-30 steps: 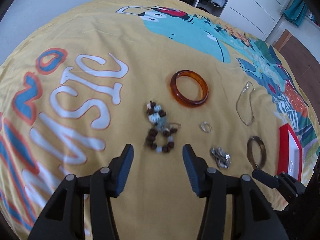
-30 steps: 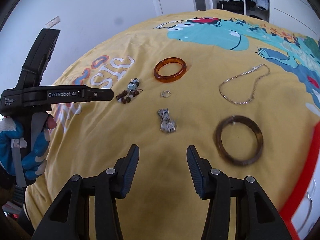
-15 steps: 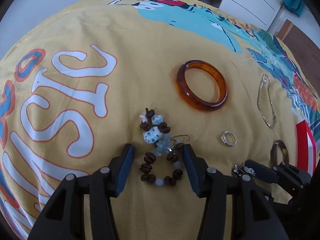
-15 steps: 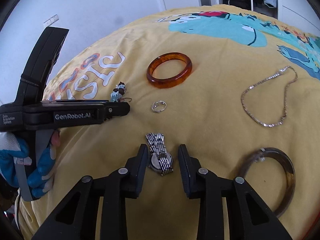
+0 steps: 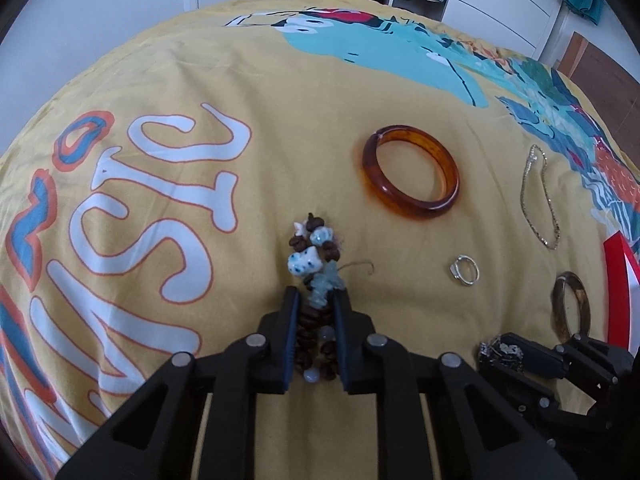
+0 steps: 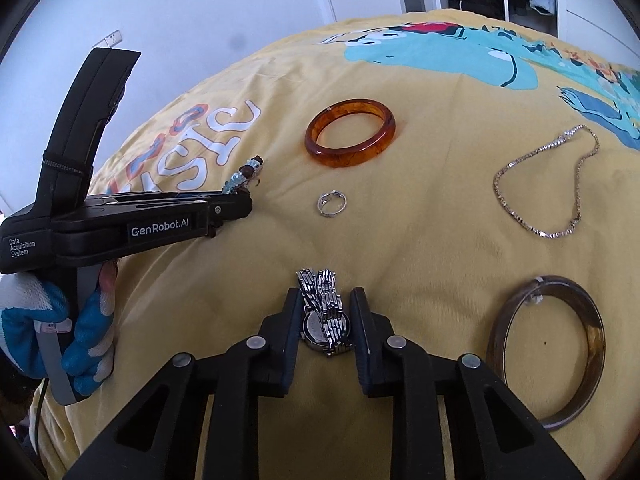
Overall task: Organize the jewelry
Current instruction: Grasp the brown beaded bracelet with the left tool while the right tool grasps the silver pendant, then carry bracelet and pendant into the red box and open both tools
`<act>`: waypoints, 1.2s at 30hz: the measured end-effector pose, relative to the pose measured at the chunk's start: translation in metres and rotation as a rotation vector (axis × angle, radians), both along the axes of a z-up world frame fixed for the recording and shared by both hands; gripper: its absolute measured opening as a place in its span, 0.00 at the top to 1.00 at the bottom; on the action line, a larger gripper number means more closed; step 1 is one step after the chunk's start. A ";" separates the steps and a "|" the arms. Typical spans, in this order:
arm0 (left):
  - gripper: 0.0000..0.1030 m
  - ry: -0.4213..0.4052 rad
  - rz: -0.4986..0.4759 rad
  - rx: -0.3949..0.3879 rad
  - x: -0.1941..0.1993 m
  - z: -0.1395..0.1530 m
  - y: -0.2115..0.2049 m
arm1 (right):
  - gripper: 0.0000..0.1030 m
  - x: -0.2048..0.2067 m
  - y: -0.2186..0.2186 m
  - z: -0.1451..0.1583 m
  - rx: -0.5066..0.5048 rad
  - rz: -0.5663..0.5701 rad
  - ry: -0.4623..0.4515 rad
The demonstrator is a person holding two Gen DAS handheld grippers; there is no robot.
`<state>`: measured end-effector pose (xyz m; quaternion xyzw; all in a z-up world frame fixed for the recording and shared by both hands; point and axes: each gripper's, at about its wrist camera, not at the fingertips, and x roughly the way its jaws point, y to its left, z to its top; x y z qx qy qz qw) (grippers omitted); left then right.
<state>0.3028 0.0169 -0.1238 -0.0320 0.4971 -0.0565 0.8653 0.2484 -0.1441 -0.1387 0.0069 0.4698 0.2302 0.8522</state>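
Note:
My left gripper (image 5: 314, 300) is shut on the brown and blue beaded bracelet (image 5: 310, 260), which lies on the yellow bedspread (image 5: 240, 80); its beads stick out past the fingertips. It also shows in the right wrist view (image 6: 246, 174). My right gripper (image 6: 326, 300) is shut on the silver metal watch (image 6: 324, 316), also down on the bedspread. An amber bangle (image 5: 410, 178), a silver ring (image 5: 464, 270), a silver chain (image 5: 538, 196) and a dark brown bangle (image 6: 548, 340) lie loose on the bed.
A red jewelry box (image 5: 620, 280) sits at the right edge of the left wrist view. White wardrobes (image 5: 500, 0) and an open closet stand behind the bed. A gloved hand (image 6: 80, 320) holds the left gripper.
Both grippers moved forward and down. The left closed around the beaded bracelet; the right closed around the watch.

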 end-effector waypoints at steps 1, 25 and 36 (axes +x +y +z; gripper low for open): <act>0.90 0.001 0.000 -0.004 -0.001 0.001 0.001 | 0.77 -0.002 -0.001 0.001 0.004 -0.002 0.002; 0.91 -0.048 -0.022 -0.061 -0.087 0.071 0.003 | 0.78 -0.075 -0.005 0.067 -0.024 -0.010 -0.066; 0.91 -0.099 -0.111 -0.099 -0.116 0.112 -0.041 | 0.78 -0.109 -0.052 0.114 -0.082 -0.071 -0.136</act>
